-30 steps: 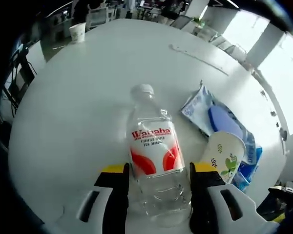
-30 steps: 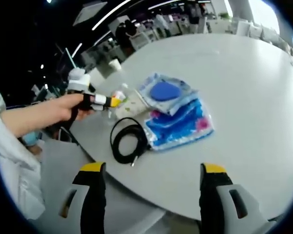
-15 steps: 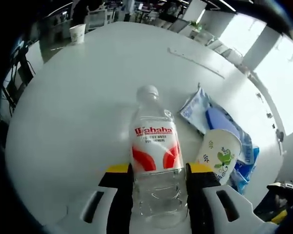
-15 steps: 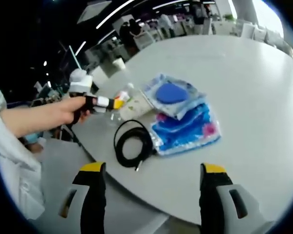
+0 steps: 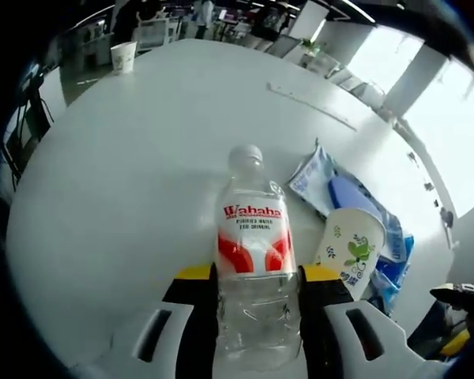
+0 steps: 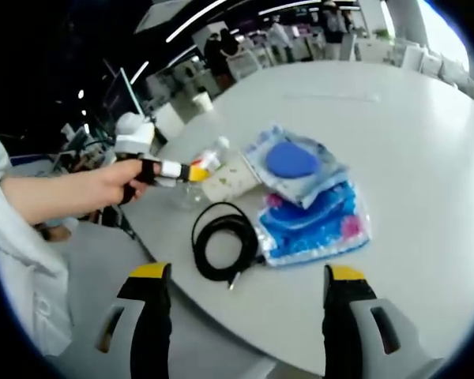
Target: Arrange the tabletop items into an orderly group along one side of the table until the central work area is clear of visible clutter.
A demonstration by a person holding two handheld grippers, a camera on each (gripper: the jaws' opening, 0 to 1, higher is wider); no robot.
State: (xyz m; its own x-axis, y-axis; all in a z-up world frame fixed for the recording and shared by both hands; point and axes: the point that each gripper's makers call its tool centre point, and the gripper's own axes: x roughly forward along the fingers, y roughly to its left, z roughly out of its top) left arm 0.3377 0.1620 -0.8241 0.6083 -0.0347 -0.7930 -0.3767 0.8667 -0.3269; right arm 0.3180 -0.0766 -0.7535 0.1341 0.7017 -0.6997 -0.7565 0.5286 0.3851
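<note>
Office desks and ceiling lights ring a round white bench that carries, in the left gripper view, a clear plastic water bottle with a red-and-white label clamped between the jaws of the left tool, its long axis running straight ahead from the jaws with the white cap at the far end. Just beside it on its right stands a leaf-printed paper cup, and past the cup lie blue-and-white plastic packets. From the right gripper view the right tool hangs wide and empty off the bench edge, well apart from the bottle, with a coiled black cable between, so the left hand is the nearer one to set the bottle down by the cup.
</note>
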